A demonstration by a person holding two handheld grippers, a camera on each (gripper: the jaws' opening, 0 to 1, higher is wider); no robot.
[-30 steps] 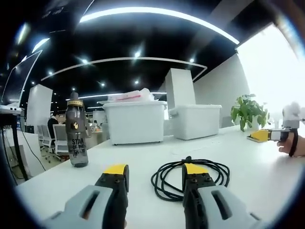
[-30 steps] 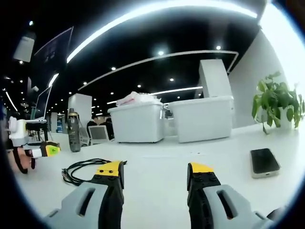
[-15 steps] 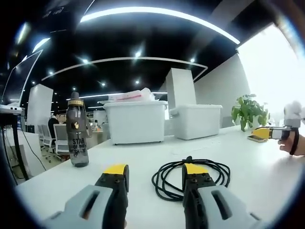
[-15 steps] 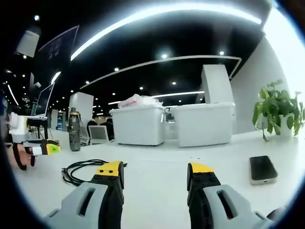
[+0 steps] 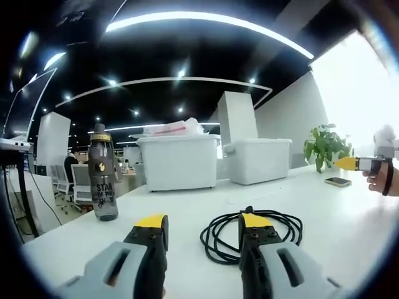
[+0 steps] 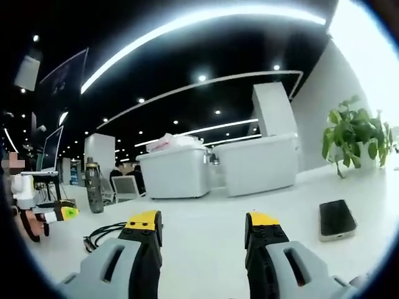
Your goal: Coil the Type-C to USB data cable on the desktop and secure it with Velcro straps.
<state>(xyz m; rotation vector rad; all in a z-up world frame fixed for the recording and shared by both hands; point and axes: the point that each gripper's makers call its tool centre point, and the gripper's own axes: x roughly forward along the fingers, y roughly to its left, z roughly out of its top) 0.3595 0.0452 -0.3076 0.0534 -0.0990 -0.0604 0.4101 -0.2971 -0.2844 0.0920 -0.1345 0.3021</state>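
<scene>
Although the black data cable (image 5: pixel 250 228) already lies in loose loops on the white worktop (image 5: pixel 187 205), nothing in either view shows a Velcro strap around it, so the task looks barely begun; the loops are slack and uneven, and the coiling proper and the strapping both seem left to do. In the left gripper view the cable sits just ahead of the left gripper (image 5: pixel 202 225), its near loops partly hidden behind the right-hand jaw; the jaws stand apart with nothing between them. In the right gripper view the same cable (image 6: pixel 103 235) lies off to the left of the right gripper (image 6: pixel 204 223), whose jaws are likewise spread and empty; the other gripper shows at the far left of that view, held near the cable but apart from it. No strap can be made out on the worktop.

As for writing, the dark water bottle (image 5: pixel 103 180) standing upright at the left carries pale lettering that begins "STA"; the lines below are too small to read; no brand is legible on the cable. A black phone (image 6: pixel 336 218) lies flat to the right with a blank face; two white storage bins (image 5: pixel 177 161) and a potted plant (image 5: pixel 325 145) stand further back, unmarked as far as can be seen.
</scene>
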